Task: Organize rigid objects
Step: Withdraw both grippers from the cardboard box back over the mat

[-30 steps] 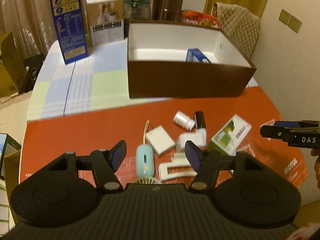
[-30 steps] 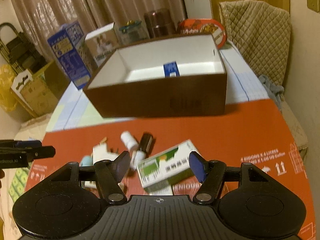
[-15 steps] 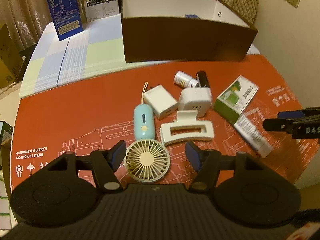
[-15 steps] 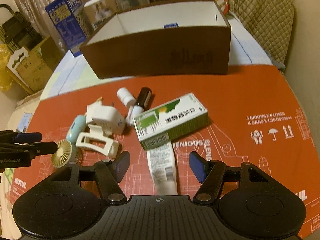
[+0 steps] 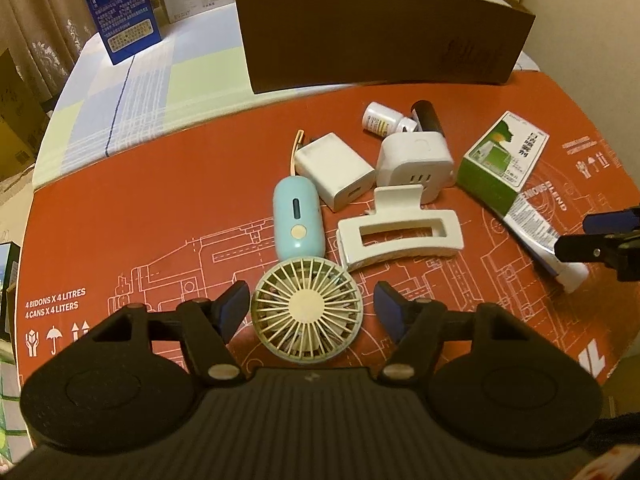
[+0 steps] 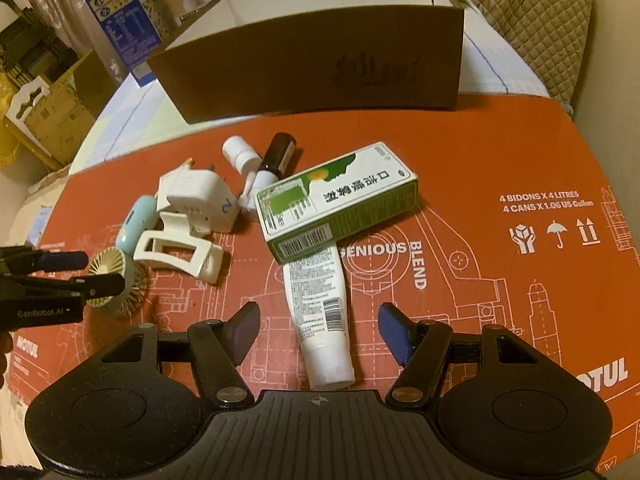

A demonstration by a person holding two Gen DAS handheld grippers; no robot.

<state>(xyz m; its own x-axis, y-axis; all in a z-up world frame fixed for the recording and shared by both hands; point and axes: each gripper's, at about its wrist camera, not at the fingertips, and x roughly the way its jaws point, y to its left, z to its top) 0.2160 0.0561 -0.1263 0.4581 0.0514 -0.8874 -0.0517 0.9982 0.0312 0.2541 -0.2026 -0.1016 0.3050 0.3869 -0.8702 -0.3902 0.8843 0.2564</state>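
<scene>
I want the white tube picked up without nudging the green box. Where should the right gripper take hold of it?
Grip the white tube across its lower body, just above the cap end, coming down from above. It lies flat, pointing toward the right gripper, whose open jaws already straddle that stretch. Its far end seems tucked under the green box, so hold low and draw it back.

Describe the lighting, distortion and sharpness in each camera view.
Left wrist view: warm yellowish indoor light, fisheye bending of the brown box, dark rounded corners, fan sharp. Right wrist view: same warm cast, the red mat's edge curves, print on the green box slightly soft.
</scene>
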